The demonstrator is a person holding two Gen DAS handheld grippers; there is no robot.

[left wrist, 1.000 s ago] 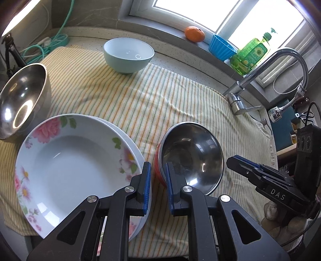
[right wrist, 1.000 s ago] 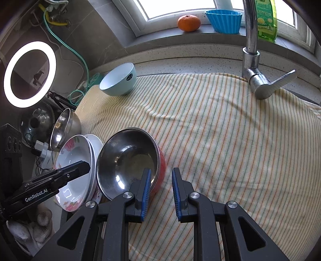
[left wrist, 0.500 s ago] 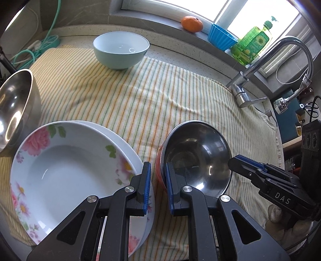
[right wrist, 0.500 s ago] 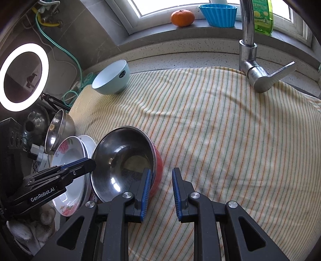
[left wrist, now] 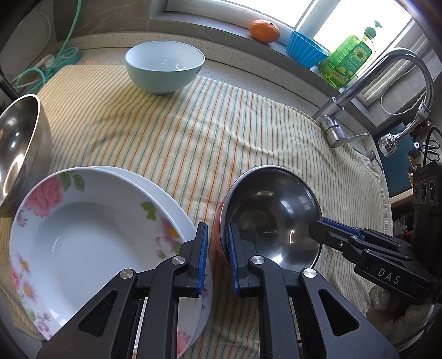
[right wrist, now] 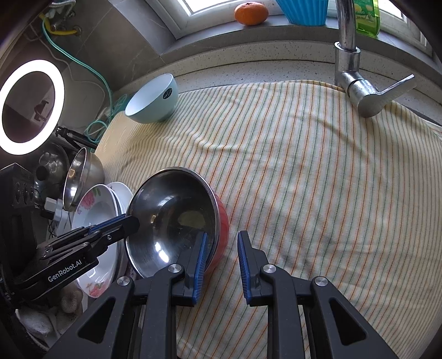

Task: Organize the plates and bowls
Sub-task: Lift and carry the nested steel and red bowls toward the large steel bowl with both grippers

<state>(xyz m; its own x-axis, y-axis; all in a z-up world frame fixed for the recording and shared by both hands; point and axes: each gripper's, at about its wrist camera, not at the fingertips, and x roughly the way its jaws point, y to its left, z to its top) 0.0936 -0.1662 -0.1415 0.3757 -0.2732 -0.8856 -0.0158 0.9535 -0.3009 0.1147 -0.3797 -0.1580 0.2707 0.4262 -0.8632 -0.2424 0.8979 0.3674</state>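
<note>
Between the 2 blue pads of the left gripper (left wrist: 217, 256) stands the rim of the steel bowl (left wrist: 272, 212), which has a red outer wall and rests on the striped cloth (left wrist: 193, 132). The jaws are only a little apart — the right pad is inside the bowl, the left pad outside it, and I cannot tell if they press on the rim. On the opposite side of this bowl is the right gripper (right wrist: 221, 255). Its jaws are a little wider apart and straddle the rim there, the left pad inside the bowl and the right pad outside over the cloth, not clearly touching the wall.

Just to the left of the left gripper lie 2 stacked plates; the upper one is the floral plate (left wrist: 83, 229), deep and white with pink flowers, and the left finger passes over its edge. Further left, at the edge of the view, a second steel bowl (left wrist: 19, 149) stands tilted. Far ahead of both grippers, at the back edge of the cloth, sits the pale blue bowl (left wrist: 165, 66), upright and well apart from the other dishes. Ahead and to the right of the left gripper is the faucet (left wrist: 359, 96) — behind it, on the window sill, an orange (left wrist: 264, 27).
</note>
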